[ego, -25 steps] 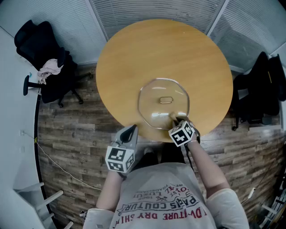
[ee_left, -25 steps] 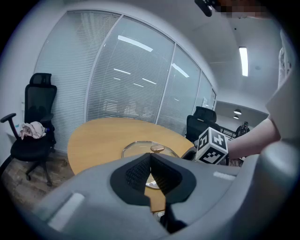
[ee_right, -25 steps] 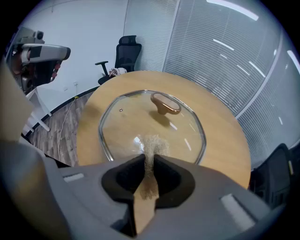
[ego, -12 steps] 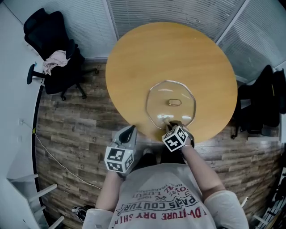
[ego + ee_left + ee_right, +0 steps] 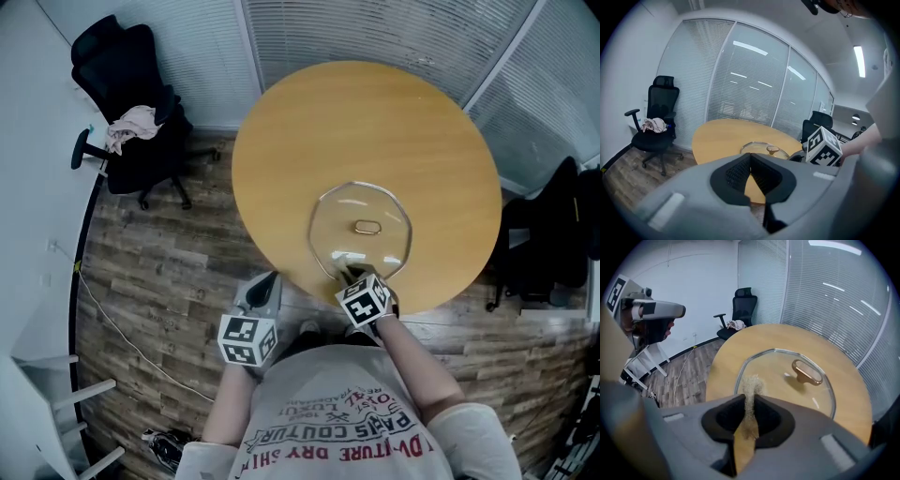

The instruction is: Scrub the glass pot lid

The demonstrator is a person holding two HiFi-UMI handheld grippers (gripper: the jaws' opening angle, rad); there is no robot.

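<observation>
One glass pot lid (image 5: 361, 230) lies flat on the single round table (image 5: 366, 112), near my edge. I see two grippers. The right gripper (image 5: 354, 277) pinches one brush (image 5: 750, 394), bristles over the lid's near rim. The left gripper (image 5: 265, 286) is pressed together on nothing, off the table.

glass pot lid (image 5: 337, 220): looked clear, glossy glass
lid handle (image 5: 806, 372): shone like polished gold-toned metal
round table (image 5: 375, 122): appeared smooth, matt wood
scrubber (image 5: 751, 387): seemed rough, fibrous
</observation>
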